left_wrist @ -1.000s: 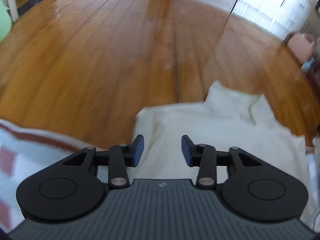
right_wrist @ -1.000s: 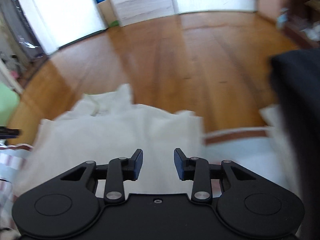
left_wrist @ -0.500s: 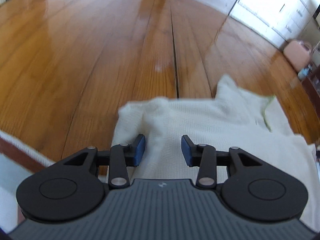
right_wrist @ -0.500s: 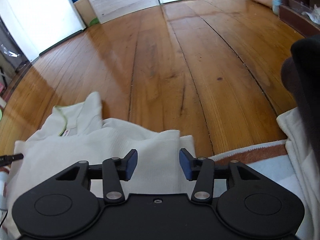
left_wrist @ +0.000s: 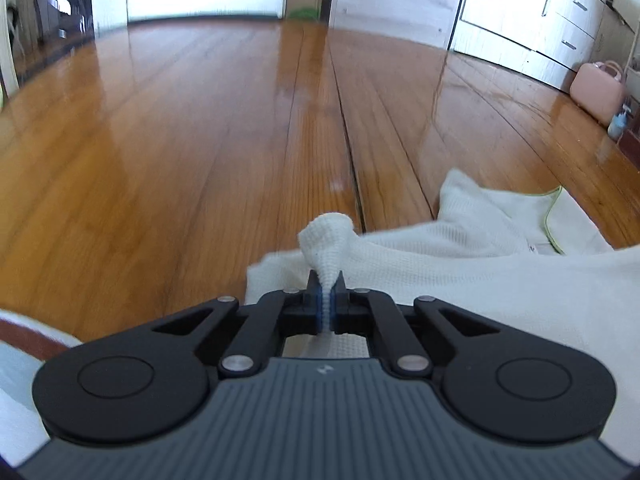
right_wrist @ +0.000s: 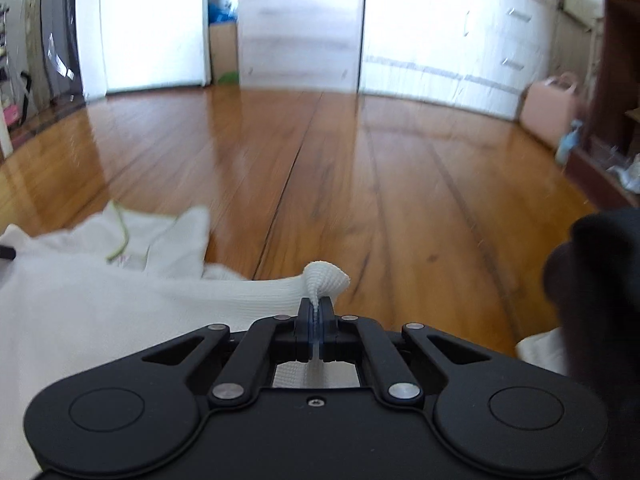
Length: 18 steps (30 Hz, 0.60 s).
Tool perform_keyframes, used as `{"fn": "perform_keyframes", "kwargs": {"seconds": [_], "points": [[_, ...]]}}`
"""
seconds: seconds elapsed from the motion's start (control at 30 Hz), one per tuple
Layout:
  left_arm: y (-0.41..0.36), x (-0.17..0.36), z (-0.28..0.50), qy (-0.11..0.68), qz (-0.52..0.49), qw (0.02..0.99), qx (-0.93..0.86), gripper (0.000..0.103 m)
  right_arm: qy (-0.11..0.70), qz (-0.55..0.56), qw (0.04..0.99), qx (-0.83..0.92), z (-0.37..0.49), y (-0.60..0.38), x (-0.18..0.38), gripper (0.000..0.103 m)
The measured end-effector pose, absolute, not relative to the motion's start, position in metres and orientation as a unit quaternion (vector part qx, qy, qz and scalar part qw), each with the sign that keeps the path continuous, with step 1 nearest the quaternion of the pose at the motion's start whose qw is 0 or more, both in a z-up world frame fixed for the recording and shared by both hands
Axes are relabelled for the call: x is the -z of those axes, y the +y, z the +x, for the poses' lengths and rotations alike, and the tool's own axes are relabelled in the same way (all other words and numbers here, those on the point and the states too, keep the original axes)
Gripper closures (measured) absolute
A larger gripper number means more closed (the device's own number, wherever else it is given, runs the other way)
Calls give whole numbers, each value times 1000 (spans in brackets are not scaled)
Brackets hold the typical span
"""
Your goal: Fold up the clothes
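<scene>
Wooden floor [left_wrist: 200, 140] beyond; left gripper [left_wrist: 329, 292] and right gripper [right_wrist: 316, 312], open a second ago, now pinch the white garment [left_wrist: 480, 280]; folding can begin.

wooden floor [left_wrist: 200, 152] ahead lies open; a dark shape [right_wrist: 596, 280], perhaps clothing, blocks the right.
</scene>
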<state>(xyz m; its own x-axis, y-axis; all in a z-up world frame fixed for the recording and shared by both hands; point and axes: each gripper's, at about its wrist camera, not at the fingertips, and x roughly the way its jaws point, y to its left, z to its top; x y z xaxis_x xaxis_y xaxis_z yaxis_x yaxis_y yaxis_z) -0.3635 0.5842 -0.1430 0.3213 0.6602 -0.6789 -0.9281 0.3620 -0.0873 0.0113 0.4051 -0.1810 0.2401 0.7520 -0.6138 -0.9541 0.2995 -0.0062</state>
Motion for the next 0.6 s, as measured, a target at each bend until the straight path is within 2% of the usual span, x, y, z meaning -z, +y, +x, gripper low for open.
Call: {"fn": "perform_keyframes", "kwargs": {"seconds": [0.17, 0.33, 0.4, 0.47, 0.5, 0.53, 0.6], "points": [[594, 131, -379, 231, -272, 776, -520, 100, 255, -185, 775, -548, 26, 409, 174, 101], [612, 149, -383, 263, -286, 757, -526, 98, 279, -254, 758, -532, 29, 445, 205, 101], [617, 148, -385, 270, -291, 751, -528, 94, 287, -302, 751, -512, 26, 460, 220, 101], [616, 139, -390, 265, -296, 745, -535, 86, 269, -347, 768, -466, 18, 468, 225, 93], [614, 132, -394, 260, -298, 747, -534, 80, 249, -361, 783, -441, 12, 468, 222, 92], [610, 125, -397, 254, -300, 753, -528, 80, 231, -364, 793, -430, 6, 467, 217, 80], [603, 115, -400, 250, -309, 769, -500, 80, 215, -337, 792, -462, -8, 456, 198, 74]]}}
